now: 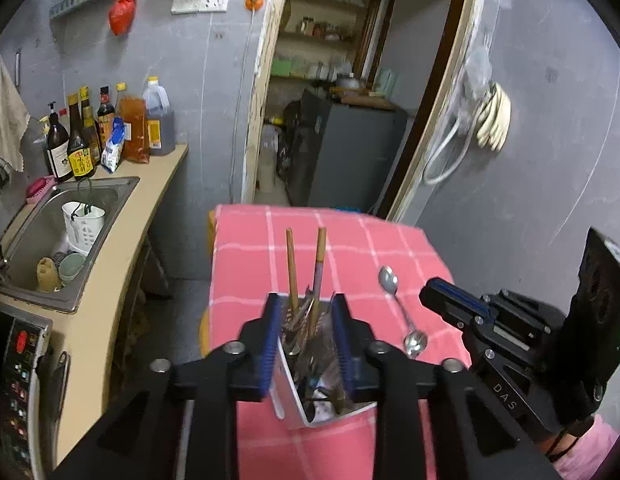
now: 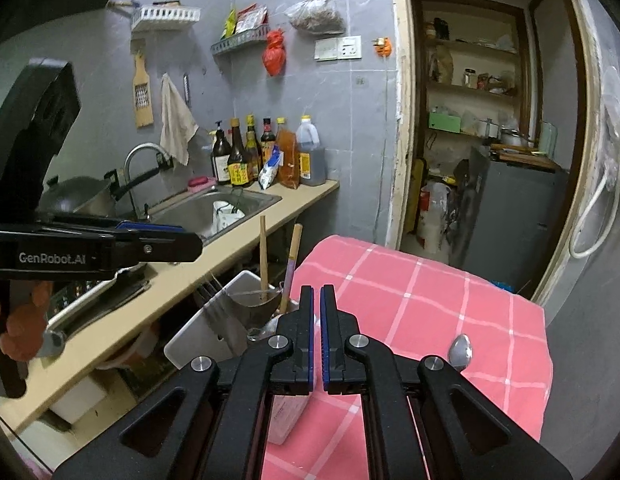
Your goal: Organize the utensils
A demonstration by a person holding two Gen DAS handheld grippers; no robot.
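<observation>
A white utensil holder [image 1: 310, 404] stands on the pink checked tablecloth [image 1: 350, 248] with two wooden chopsticks [image 1: 292, 268] and other utensils in it. My left gripper [image 1: 306, 320] has its blue-padded fingers against the holder's two sides. Two metal spoons [image 1: 402, 312] lie on the cloth to its right. My right gripper [image 2: 317, 312] is shut and empty, above the cloth; it also shows in the left wrist view [image 1: 454, 300], right of the spoons. In the right wrist view the holder [image 2: 214, 328] is on the left and one spoon [image 2: 460, 350] on the right.
A counter [image 1: 150, 208] with a steel sink [image 1: 50, 232], a white cup and bottles [image 1: 106, 132] runs along the left. Behind the table an open doorway [image 1: 342, 100] leads to a room with shelves and a dark cabinet. The grey wall [image 1: 530, 180] is close on the right.
</observation>
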